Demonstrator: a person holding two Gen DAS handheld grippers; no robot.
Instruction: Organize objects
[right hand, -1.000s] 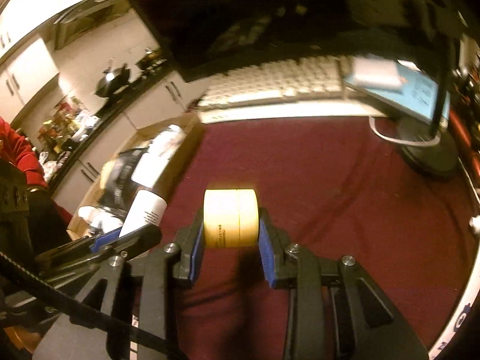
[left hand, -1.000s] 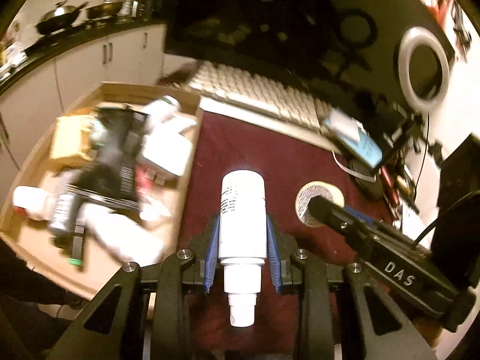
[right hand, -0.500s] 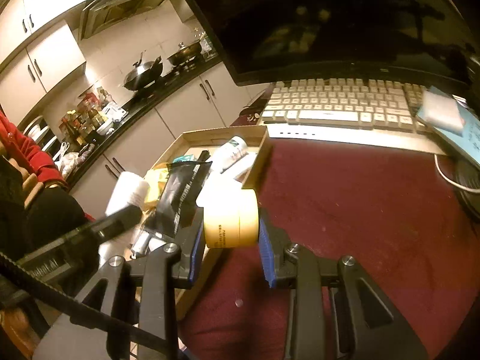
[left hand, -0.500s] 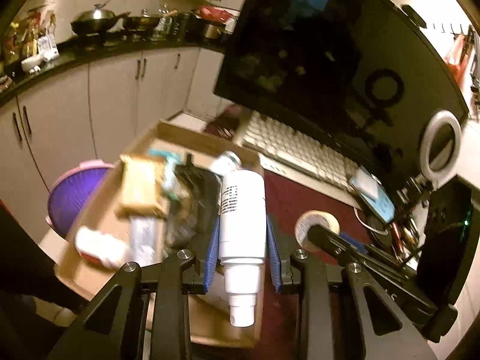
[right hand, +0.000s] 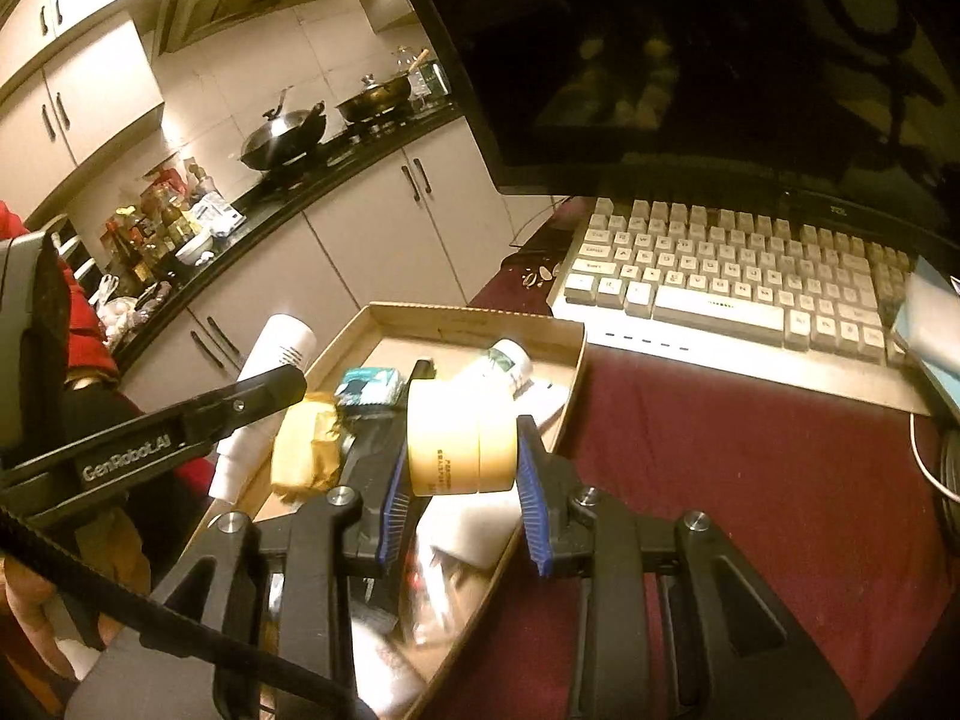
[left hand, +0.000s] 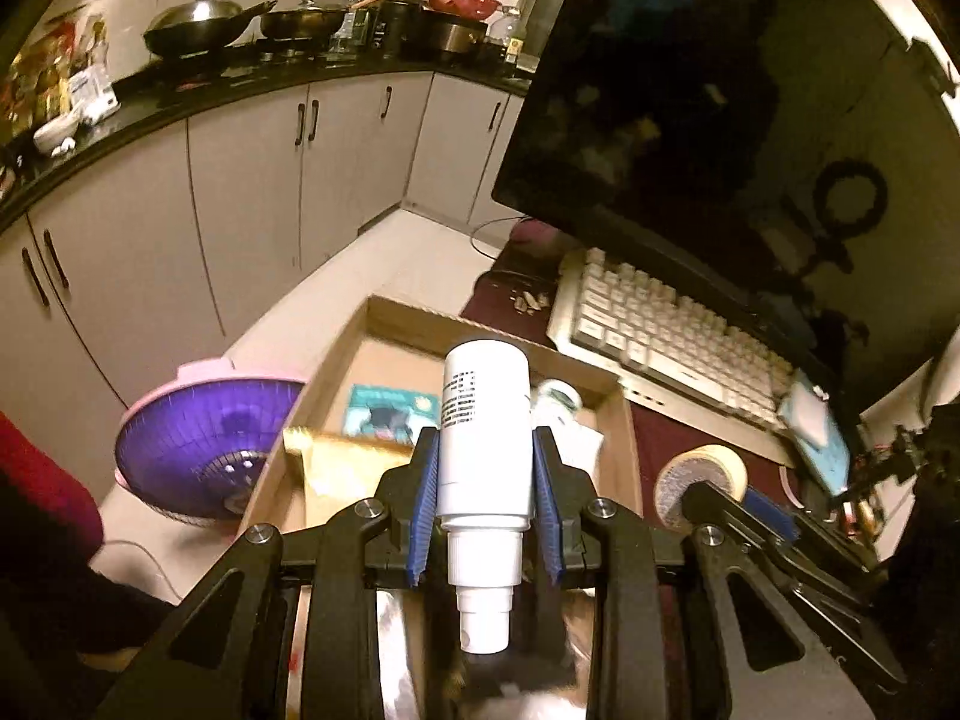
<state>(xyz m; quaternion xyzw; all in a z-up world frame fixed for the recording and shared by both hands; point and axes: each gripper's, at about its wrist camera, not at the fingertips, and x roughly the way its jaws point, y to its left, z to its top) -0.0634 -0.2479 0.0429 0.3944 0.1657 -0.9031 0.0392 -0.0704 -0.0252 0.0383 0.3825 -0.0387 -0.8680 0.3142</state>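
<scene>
Over the shallow brown cardboard box (right hand: pixel 576 354), left gripper (left hand: pixel 485 504) clamps a white plastic spray bottle (left hand: pixel 485 420); right gripper (right hand: pixel 461 480) clamps a yellow tape roll (right hand: pixel 459 441).

Both wrist views look steeply down, close over the shared cardboard box (left hand: pixel 627 420) and keyboard (right hand: pixel 720 276).

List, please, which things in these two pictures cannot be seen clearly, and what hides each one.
- Left wrist view: near end of the cardboard box hidden behind the left gripper and white bottle.
- Left wrist view: bottle's print too small to read.
- Right wrist view: box items under the tape roll and right gripper blurred, partly covered.
- Right wrist view: phone cut off by the right edge.
</scene>
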